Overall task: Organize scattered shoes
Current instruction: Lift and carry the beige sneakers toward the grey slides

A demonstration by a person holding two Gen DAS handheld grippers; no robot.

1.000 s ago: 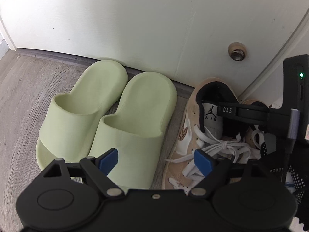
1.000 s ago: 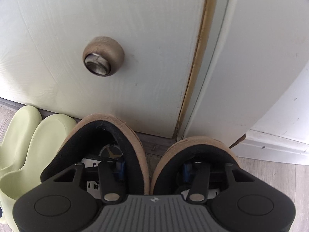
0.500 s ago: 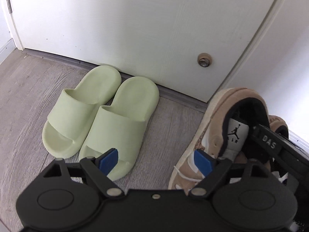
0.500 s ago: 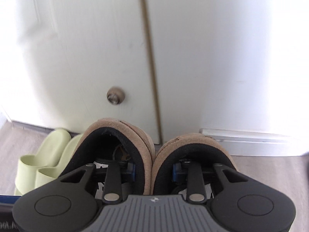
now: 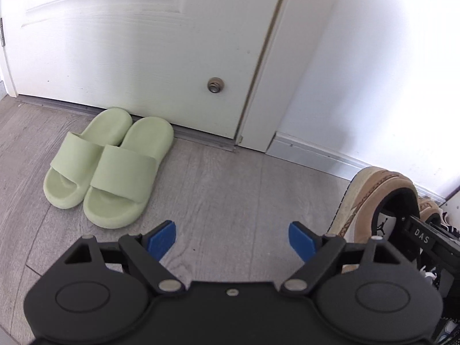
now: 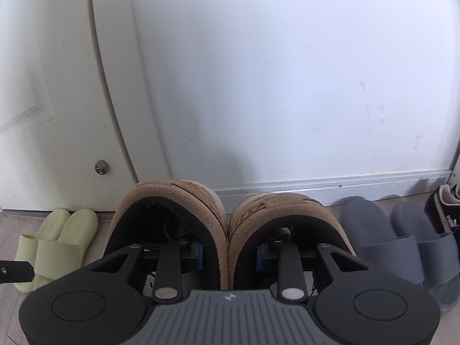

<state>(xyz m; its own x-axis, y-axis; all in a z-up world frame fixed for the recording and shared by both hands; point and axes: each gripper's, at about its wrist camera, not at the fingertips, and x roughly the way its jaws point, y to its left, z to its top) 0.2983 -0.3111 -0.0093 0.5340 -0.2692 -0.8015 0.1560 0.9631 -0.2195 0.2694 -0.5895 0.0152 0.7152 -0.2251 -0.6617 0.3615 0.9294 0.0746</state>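
My right gripper (image 6: 229,254) is shut on a pair of tan sneakers (image 6: 184,210), one finger inside each shoe, pinching the two inner collar walls together. The pair hangs off the floor, heels up. In the left wrist view the same tan sneakers (image 5: 373,198) show at the right edge, with the right gripper's black arm reaching into them. My left gripper (image 5: 232,237) is open above bare floor, blue pads wide apart, holding nothing. A pair of light green slides (image 5: 106,166) lies side by side against the door; in the right wrist view the green slides (image 6: 54,244) sit at lower left.
A white door (image 5: 143,43) with a round door stop (image 5: 215,85) stands behind the green slides. A white wall and baseboard (image 6: 330,185) run to the right. Grey slides (image 6: 402,244) lie by the wall at right, with a dark shoe (image 6: 442,210) beyond them.
Both grippers pulled back and rose from the door. The right gripper lifted the tan sneakers off the floor and carried them right, toward the grey slides. The left gripper stayed open.
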